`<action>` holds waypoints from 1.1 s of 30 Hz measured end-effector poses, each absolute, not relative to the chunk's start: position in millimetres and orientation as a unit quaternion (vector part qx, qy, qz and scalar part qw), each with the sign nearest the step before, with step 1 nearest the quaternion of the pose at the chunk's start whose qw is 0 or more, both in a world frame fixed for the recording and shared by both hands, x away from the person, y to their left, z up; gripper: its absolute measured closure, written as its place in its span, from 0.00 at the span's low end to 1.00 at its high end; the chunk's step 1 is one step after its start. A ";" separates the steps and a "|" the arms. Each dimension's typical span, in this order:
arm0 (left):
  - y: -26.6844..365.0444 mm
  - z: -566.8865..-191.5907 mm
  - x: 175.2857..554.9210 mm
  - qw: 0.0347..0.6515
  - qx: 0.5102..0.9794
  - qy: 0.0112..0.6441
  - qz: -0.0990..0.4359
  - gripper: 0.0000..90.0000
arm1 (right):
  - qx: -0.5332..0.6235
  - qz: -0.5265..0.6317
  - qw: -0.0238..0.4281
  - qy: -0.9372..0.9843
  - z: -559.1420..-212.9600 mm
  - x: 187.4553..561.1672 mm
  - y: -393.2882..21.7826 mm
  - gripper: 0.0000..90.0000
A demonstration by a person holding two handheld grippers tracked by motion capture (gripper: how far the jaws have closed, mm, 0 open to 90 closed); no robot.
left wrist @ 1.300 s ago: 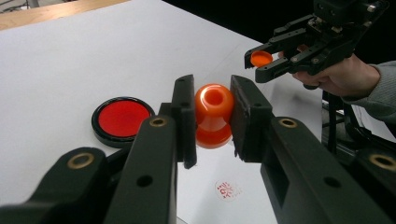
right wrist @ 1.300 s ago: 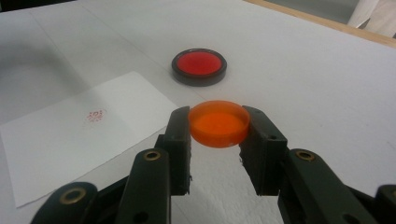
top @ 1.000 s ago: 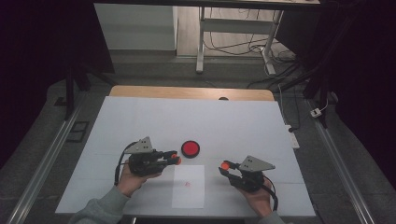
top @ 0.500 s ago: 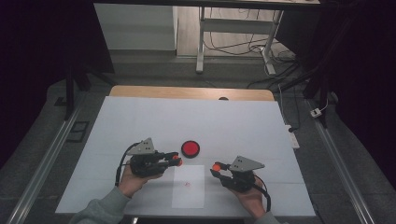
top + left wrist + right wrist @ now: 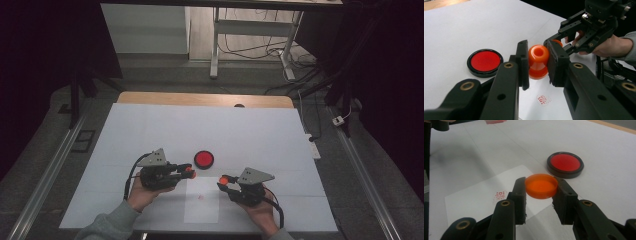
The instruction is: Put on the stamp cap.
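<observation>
Bench [image 5: 150, 125], white top, fills the middle of the high view. White paper [image 5: 202, 210] lies at lower centre, flat, between the two hands, with a small red stamp mark [image 5: 200, 197] on it. Ink pad [image 5: 204, 159], round, black rim, red inside, sits just above the paper's top edge, open face up.

Left hand [image 5: 142, 192], lower left of centre, grey sleeve coming in from the bottom edge, palm under the tool, wrist roughly level. Left tongs [image 5: 189, 171] point right toward the frame centre, held low over the bench. In the left gripper view they are clamped on an orange stamp [image 5: 538, 61], spool-shaped, held sideways with its hollow end facing the camera; both pads press its sides. It hangs above the paper, just right of the ink pad in that view, mark below it.

Right hand [image 5: 260, 212], lower right of centre, also palm under, tool pointing left toward the other one. Right tongs [image 5: 222, 180] are clamped on an orange cap [image 5: 541, 185], shallow round lid, open side up, pads on its rim. Cap sits over the paper's edge, ink pad beyond it at upper right of the right gripper view.

The two tong tips are near each other, not touching.
</observation>
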State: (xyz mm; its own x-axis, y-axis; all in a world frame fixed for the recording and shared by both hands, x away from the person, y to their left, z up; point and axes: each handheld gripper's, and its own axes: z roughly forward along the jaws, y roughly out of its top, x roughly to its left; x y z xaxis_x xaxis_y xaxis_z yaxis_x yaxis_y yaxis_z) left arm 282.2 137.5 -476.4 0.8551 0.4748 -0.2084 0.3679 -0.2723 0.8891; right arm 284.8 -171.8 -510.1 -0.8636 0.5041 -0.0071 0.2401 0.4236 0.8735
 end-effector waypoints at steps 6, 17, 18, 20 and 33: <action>136.2 -476.7 282.0 0.541 0.797 0.263 0.048 0.81 | 0.212 0.485 0.130 0.839 -511.1 284.1 -159.1 0.71; 132.0 -477.3 282.0 0.544 0.796 0.261 0.043 0.81 | 0.199 0.484 0.123 0.843 -513.8 282.2 -147.0 0.71; 130.9 -477.2 281.8 0.545 0.796 0.260 0.042 0.81 | 0.198 0.485 0.120 0.843 -514.1 282.0 -146.0 0.71; 128.4 -477.0 281.2 0.546 0.796 0.258 0.039 0.81 | 0.196 0.485 0.118 0.844 -514.6 281.5 -144.1 0.71; 109.9 -475.4 278.5 0.553 0.797 0.241 0.022 0.81 | 0.188 0.487 0.112 0.846 -516.1 279.2 -136.0 0.71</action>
